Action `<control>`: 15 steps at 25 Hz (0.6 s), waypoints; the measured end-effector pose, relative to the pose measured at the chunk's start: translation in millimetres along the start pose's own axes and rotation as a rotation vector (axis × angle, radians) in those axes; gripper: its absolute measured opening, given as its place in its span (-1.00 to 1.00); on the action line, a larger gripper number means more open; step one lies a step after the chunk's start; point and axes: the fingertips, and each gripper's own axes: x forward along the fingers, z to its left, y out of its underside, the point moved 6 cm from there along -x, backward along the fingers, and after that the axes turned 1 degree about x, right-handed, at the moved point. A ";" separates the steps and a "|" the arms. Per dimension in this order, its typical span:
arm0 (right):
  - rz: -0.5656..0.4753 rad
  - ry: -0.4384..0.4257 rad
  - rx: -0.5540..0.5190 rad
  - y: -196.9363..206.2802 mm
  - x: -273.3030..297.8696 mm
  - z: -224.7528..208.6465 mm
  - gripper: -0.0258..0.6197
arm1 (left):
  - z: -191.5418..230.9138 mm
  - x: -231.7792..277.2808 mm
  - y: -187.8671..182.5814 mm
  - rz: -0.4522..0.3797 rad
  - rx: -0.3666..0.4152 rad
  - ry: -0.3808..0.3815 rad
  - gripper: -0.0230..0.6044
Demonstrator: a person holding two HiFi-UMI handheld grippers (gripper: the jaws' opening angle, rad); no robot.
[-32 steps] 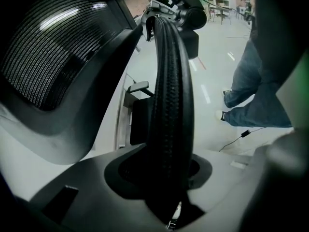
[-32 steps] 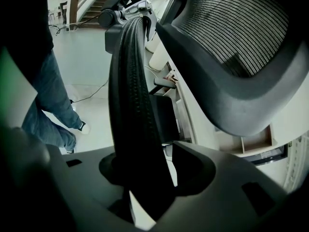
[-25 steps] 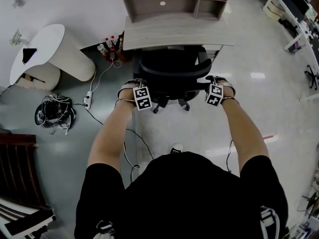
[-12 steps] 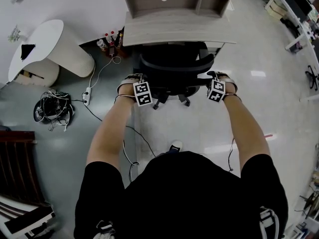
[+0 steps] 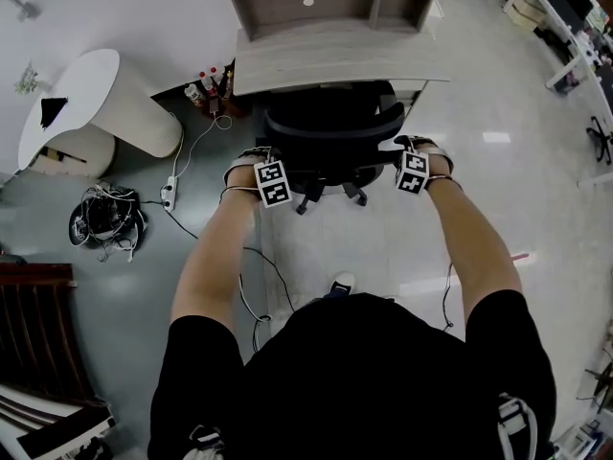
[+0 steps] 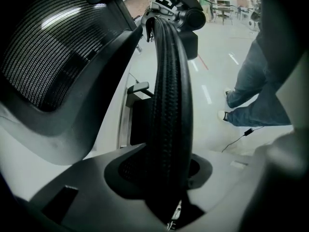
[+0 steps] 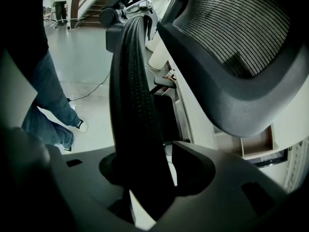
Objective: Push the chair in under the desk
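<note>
Squarely ahead: desk (image 5: 330, 63) lies beyond chair (image 5: 330, 156); left gripper (image 5: 255, 157) and right gripper (image 5: 415, 149) jaws each clamp opposite ends of its curved back bar (image 5: 335, 132), equally near.

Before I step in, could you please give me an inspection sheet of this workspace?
Surface: pale, glossy floor.
Job's things: chair pushed up to the desk, its back outside the desk's front edge.
Clutter: bottles on the floor at the desk's left side; cable bundle further left.
Grippers: left gripper and right gripper each shut on the rim of the chair's back, one at each end.
Cables: power strip with a cord running toward the bottles; thin cable on the floor near the person's feet.
Surroundings: white table to the left; dark bench lower left; more desks to the right.
</note>
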 end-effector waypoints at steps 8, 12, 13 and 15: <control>0.044 -0.018 0.033 4.0 -6.1 1.2 -0.19 | -8.2 -4.2 -3.3 -0.004 0.000 0.080 -0.45; 0.025 0.009 0.082 1.6 -25.6 0.4 -0.15 | -7.3 -19.2 -0.9 -0.039 -0.028 0.032 -0.40; 0.015 0.017 0.095 1.3 -31.9 2.3 -0.15 | -7.6 -24.4 -0.5 -0.049 -0.039 0.021 -0.39; -0.004 0.029 0.138 1.6 -45.8 6.7 -0.15 | -9.2 -35.0 -0.5 -0.073 -0.073 0.004 -0.32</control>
